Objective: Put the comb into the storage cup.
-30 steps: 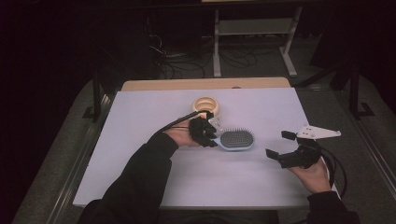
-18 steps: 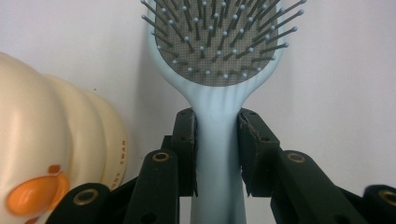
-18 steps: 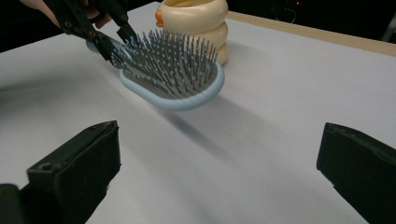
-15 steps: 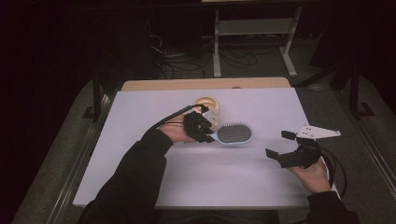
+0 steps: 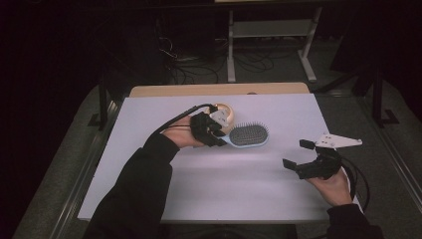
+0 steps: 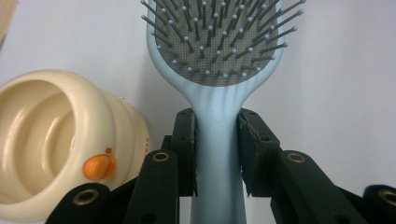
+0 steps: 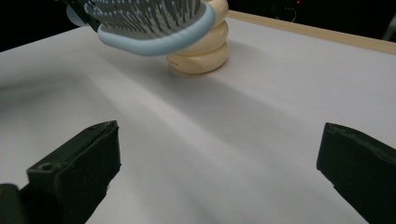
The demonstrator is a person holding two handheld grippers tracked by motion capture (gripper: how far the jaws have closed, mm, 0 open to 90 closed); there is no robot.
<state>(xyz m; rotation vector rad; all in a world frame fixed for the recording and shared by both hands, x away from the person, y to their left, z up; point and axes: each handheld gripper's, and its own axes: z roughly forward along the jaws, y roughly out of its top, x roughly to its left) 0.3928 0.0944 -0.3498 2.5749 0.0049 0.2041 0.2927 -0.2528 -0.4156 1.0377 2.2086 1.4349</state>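
Note:
A light blue hairbrush point(image 5: 247, 135) with a grey bristle pad is held above the white table, bristles up. My left gripper point(image 5: 217, 134) is shut on its handle point(image 6: 217, 154), with both black jaws pressed against it. A cream ribbed cup point(image 5: 224, 115) with an orange mark point(image 6: 99, 167) stands just behind the left hand. In the right gripper view the hairbrush point(image 7: 149, 25) hangs off the table in front of the cream cup point(image 7: 201, 51). My right gripper point(image 5: 297, 155) is open near the table's right front, with nothing between its jaws.
The white board point(image 5: 249, 194) covers most of the table, with a wooden strip point(image 5: 219, 89) along its far edge. A metal rack point(image 5: 268, 30) and cables lie on the dark floor beyond.
My left gripper has lifted the hairbrush and carried it slightly away from me, toward the cream cup. The right gripper has stayed where it was.

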